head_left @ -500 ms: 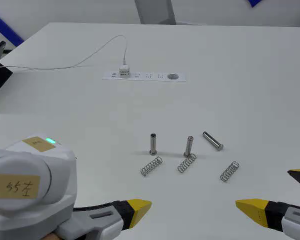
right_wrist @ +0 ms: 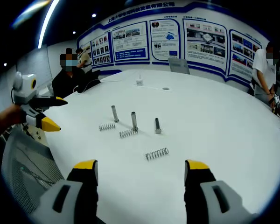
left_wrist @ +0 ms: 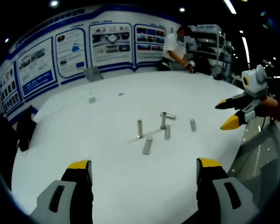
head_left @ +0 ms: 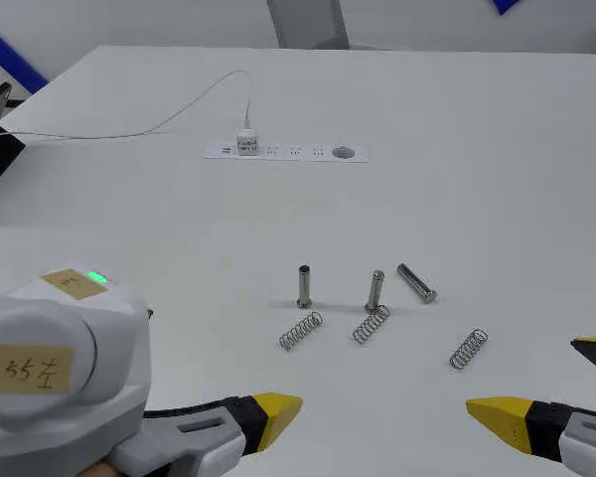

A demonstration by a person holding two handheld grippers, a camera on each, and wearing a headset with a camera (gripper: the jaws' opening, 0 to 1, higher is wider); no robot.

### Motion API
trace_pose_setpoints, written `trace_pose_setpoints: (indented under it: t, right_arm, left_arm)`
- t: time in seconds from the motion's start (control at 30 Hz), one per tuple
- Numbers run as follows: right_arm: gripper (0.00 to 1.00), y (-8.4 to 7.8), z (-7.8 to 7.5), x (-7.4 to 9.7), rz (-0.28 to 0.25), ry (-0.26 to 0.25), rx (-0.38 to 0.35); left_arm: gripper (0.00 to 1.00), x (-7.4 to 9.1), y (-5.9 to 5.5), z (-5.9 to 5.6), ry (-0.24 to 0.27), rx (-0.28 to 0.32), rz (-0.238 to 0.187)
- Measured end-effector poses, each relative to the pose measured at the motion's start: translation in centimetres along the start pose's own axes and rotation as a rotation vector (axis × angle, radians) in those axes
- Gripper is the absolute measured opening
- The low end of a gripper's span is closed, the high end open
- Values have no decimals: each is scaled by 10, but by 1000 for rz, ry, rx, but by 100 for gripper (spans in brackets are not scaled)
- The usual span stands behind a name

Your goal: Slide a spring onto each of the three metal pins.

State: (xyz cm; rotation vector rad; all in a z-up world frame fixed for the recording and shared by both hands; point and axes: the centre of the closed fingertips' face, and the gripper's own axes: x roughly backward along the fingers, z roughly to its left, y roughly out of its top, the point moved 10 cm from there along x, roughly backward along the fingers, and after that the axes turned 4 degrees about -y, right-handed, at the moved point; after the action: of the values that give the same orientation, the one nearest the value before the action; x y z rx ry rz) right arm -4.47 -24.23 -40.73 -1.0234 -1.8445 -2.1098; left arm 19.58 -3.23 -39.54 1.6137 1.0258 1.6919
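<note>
Shifting rightward, end spring (head_left: 468, 349) now lies farther from toppled pin (head_left: 416, 283) (others unmoved). Left gripper (left_wrist: 144, 164), right gripper (right_wrist: 141, 164) gape empty; nothing threaded.

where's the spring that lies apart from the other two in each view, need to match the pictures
Head view: the spring lies lower right, rightmost of the parts.
Left gripper view: right of centre, again rightmost of the parts.
Right gripper view: centre, the part nearest the jaws.
Shared landmark: the pin lying on its side, the closest pin to it in every view.
</note>
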Motion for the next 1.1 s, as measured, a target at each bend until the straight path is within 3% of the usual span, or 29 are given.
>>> trace_pose_setpoints:
  t: [0.57, 1.1]
  right_arm:
    - [75, 13, -1, -5, -25, -4, 40]
    - [66, 40, -9, -34, -29, -2, 103]
  left_arm:
    - [93, -1, 5, -4, -12, -3, -23]
    - [92, -3, 4, -4, -26, -1, -33]
